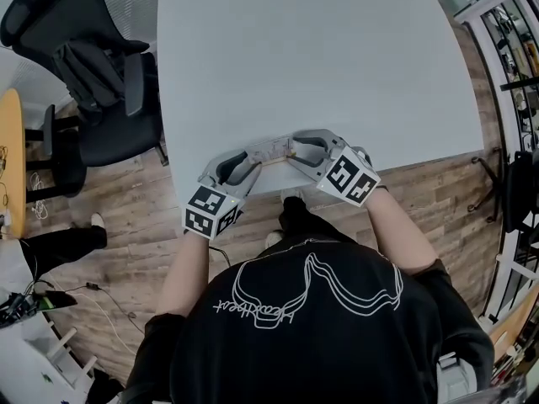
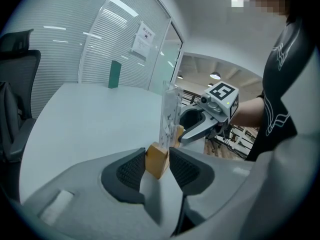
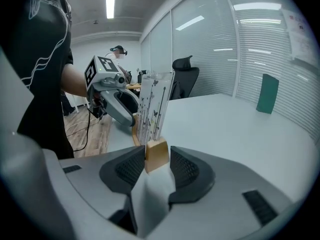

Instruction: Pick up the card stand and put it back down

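Left gripper [image 2: 157, 158] jaws pinch wooden end of card stand [image 2: 169, 115]; right gripper [image 3: 157, 156] jaws pinch opposite end; clear panel upright just ahead.

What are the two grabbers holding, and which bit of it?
The card stand, by its wooden base: the left gripper has its jaws pinching one end, the right gripper the other.
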The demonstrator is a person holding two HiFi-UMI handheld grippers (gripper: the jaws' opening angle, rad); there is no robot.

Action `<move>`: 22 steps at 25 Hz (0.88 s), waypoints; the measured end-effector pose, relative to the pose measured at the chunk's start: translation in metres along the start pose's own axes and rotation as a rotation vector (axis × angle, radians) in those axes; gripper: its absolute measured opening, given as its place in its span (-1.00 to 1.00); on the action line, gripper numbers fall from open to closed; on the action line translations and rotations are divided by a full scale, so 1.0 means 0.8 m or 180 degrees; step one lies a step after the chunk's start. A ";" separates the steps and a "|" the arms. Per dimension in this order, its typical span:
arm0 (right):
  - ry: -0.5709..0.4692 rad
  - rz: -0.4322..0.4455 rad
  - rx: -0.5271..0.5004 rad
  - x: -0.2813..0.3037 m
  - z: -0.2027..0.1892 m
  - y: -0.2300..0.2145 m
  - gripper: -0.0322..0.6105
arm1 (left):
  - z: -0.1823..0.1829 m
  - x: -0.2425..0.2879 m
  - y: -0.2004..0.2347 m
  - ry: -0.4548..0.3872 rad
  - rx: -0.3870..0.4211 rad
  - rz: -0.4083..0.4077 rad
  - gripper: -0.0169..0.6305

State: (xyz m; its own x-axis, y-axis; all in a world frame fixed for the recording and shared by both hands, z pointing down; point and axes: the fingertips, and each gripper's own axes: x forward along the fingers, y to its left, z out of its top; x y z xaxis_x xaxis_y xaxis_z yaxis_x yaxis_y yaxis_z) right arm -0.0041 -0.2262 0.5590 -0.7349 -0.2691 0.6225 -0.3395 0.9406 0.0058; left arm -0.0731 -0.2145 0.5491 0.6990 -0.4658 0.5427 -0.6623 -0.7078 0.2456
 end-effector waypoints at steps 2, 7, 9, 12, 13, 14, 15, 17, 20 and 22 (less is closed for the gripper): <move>-0.0016 0.0005 0.0040 0.001 -0.001 0.001 -0.40 | -0.001 0.001 0.000 -0.0005 -0.0013 0.0001 -0.46; -0.0079 0.0006 0.0133 0.003 0.000 0.000 -0.43 | -0.001 0.001 0.003 -0.0040 -0.0089 -0.0010 -0.48; -0.0103 0.0007 0.0159 0.003 0.000 0.000 -0.44 | 0.000 0.001 0.003 -0.0059 -0.0124 -0.0011 -0.48; -0.0134 -0.0004 0.0180 0.002 0.001 -0.001 -0.45 | 0.001 0.001 0.003 -0.0073 -0.0108 0.0016 -0.49; -0.0142 -0.0008 0.0192 0.002 0.002 -0.001 -0.45 | 0.001 0.001 0.003 -0.0076 -0.0110 0.0024 -0.49; -0.0148 -0.0011 0.0205 0.002 0.002 -0.002 -0.45 | 0.001 0.001 0.003 -0.0080 -0.0114 0.0032 -0.49; -0.0151 -0.0014 0.0214 0.002 0.002 -0.002 -0.46 | 0.000 0.001 0.004 -0.0083 -0.0116 0.0039 -0.49; -0.0154 -0.0022 0.0217 0.003 0.002 -0.002 -0.46 | 0.000 0.001 0.004 -0.0092 -0.0110 0.0049 -0.50; -0.0179 -0.0039 0.0238 0.002 0.002 -0.002 -0.46 | 0.000 0.000 0.004 -0.0116 -0.0107 0.0049 -0.50; -0.0189 -0.0058 0.0257 0.003 0.002 -0.002 -0.47 | 0.000 0.000 0.004 -0.0126 -0.0105 0.0059 -0.50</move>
State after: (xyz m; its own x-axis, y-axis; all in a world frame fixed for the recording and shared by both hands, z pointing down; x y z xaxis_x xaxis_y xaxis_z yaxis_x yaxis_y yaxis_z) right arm -0.0061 -0.2286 0.5592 -0.7609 -0.3001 0.5753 -0.3975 0.9163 -0.0478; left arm -0.0751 -0.2168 0.5499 0.6963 -0.4996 0.5154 -0.6832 -0.6814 0.2625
